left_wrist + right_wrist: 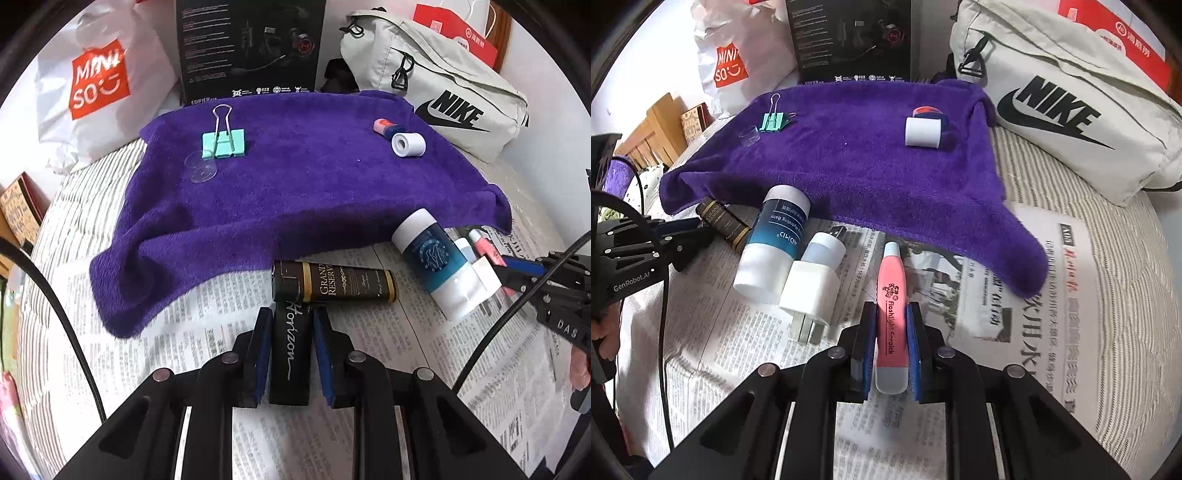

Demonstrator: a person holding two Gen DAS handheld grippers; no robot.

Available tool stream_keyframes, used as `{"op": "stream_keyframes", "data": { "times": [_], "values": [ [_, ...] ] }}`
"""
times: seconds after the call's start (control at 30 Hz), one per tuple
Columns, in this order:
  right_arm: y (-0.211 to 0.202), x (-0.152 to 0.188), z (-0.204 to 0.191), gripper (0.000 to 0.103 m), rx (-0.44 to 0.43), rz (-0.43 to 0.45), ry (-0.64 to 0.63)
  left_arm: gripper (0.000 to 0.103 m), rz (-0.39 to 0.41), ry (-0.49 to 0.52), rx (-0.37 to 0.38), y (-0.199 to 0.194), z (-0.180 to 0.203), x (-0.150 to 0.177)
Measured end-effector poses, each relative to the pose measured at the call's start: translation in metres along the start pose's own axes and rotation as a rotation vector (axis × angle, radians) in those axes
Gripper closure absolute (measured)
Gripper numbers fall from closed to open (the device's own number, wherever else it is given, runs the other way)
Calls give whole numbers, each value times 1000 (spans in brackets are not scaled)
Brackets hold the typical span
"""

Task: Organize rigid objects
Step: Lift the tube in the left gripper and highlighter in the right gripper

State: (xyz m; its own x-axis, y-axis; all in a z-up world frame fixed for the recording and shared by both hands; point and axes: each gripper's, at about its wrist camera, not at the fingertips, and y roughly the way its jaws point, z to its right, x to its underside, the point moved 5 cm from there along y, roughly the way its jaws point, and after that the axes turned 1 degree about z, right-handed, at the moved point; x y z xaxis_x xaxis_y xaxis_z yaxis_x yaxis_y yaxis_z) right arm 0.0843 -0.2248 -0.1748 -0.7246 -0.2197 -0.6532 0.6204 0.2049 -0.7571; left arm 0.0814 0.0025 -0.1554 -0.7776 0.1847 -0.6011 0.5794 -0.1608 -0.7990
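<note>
The left gripper is clenched on a black tube that lies on the newspaper, its far end touching a brown tube lying crosswise; the right gripper is clenched on a pink earpick, also down on the newspaper, tip pointing toward the towel. Both picks look made but not lifted; the step in hand appears to be carrying the loose items from the paper onto the purple towel, where others already sit.

The next move likely calls for raising each piece straight up before going forward; the black tube would drag the brown one if pushed ahead, and the earpick has the towel's drooping hem just beyond its tip, so it needs height to clear the fold.

Just left of the earpick lie a white plug, a small pale bottle and a blue balm stick, bunched and touching; they sit between the two grippers, so each should keep to its own side.

Farther off, the towel holds a green clip with a clear cap beside it at the left, and a white roll against a small blue piece at the right; the middle lies bare, the easiest landing spot.

Behind stand a Miniso bag, a black box and a Nike bag; none blocks the way.
</note>
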Motion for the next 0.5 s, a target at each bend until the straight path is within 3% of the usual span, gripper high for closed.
{"op": "stream_keyframes", "data": {
  "times": [0.5],
  "values": [
    [-19,-5,6,87,-11,28,21,82,21,-52,-31,-23,-27,7]
  ]
}}
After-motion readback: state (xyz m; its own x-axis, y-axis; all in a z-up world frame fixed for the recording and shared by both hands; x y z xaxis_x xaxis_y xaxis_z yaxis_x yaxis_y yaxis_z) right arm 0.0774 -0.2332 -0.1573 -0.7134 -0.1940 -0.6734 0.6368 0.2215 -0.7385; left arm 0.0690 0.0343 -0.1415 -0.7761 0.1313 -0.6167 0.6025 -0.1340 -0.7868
